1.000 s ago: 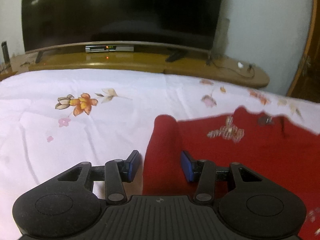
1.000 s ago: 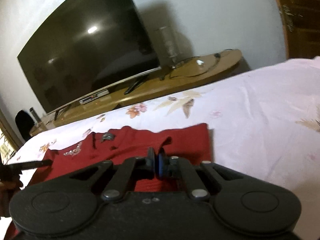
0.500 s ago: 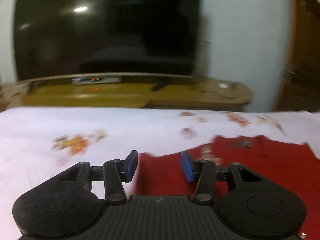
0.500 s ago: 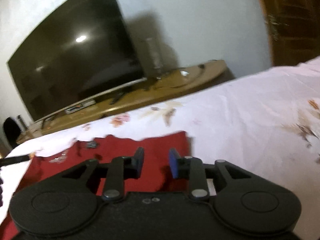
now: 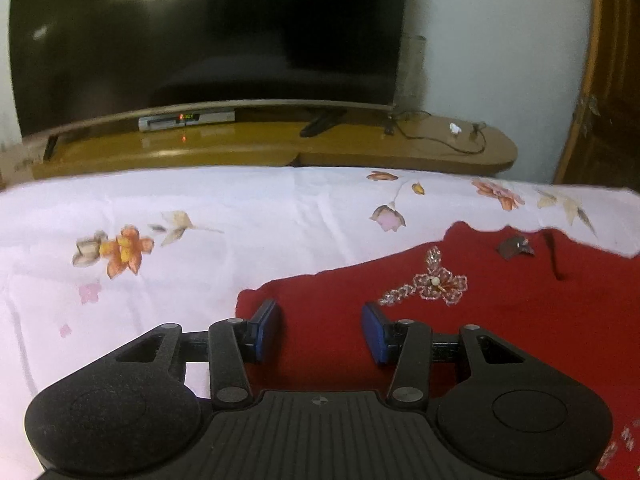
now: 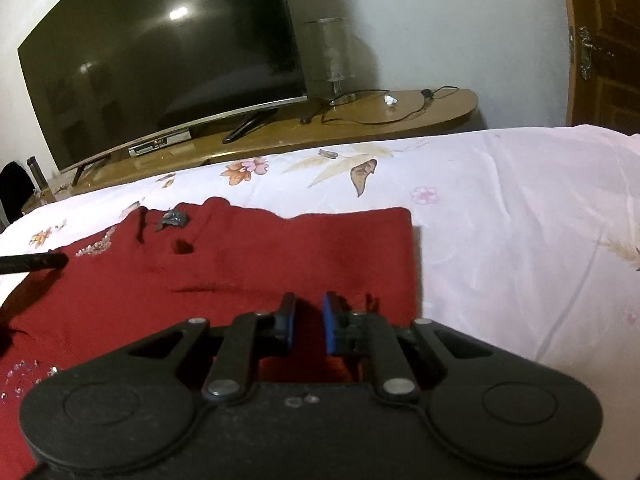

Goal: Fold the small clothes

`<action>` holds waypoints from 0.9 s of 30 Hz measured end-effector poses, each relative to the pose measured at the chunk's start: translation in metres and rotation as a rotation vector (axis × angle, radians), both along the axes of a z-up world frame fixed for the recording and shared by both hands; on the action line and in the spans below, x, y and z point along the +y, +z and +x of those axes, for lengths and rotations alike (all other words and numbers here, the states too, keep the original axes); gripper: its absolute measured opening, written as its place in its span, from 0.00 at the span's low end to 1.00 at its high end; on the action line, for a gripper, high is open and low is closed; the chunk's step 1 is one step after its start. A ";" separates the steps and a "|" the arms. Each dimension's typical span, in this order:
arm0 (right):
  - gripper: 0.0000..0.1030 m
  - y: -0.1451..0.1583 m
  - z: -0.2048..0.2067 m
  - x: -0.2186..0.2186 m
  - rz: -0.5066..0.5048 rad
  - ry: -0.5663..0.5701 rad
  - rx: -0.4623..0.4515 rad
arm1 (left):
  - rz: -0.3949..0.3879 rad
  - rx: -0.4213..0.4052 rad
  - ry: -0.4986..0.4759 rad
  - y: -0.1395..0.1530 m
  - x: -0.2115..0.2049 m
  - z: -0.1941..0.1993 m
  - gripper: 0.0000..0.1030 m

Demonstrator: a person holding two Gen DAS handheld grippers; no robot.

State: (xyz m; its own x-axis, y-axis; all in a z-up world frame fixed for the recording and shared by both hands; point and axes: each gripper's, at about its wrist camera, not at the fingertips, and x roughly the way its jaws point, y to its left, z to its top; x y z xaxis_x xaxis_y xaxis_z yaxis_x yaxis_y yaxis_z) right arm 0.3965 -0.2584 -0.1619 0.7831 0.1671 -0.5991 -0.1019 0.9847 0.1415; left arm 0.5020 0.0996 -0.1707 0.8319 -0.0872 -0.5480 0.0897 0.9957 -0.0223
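**Both claws settle over the red garment for a fresh hold**

A moment ago the right claw (image 6: pixel 307 322) was pinched tight, then sprang apart; now its jaws are closing again, with only a narrow gap left and the cloth lying beneath the blue pads rather than caught between them. I judge that a regrip is in hand, so the fold itself is not yet made. The red garment (image 6: pixel 280 256) lies spread flat on the flowered bed sheet (image 6: pixel 520 208), beaded flower (image 5: pixel 438 284) uppermost, in front of the television (image 5: pixel 200 32). The left claw (image 5: pixel 320 332) has drifted back over the garment's left edge, about half open and holding nothing. Both claws tilt down toward the bed from the near side.
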 end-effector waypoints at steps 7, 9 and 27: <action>0.29 0.023 -0.010 0.002 0.004 0.001 -0.081 | 0.031 -0.059 -0.042 0.014 -0.008 -0.015 0.45; 0.29 0.020 -0.007 0.005 -0.020 0.003 -0.071 | 0.049 -0.023 -0.046 0.006 -0.011 -0.012 0.45; 0.30 0.020 -0.027 -0.018 0.039 -0.053 -0.082 | 0.053 -0.086 -0.044 0.011 -0.014 -0.051 0.50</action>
State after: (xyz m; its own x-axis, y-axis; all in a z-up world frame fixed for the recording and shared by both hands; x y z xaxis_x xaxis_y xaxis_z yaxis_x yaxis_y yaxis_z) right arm 0.3700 -0.2768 -0.1424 0.8376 0.1458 -0.5264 -0.0622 0.9829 0.1731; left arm 0.4513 0.0861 -0.1600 0.8720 -0.0972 -0.4798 0.1323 0.9904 0.0396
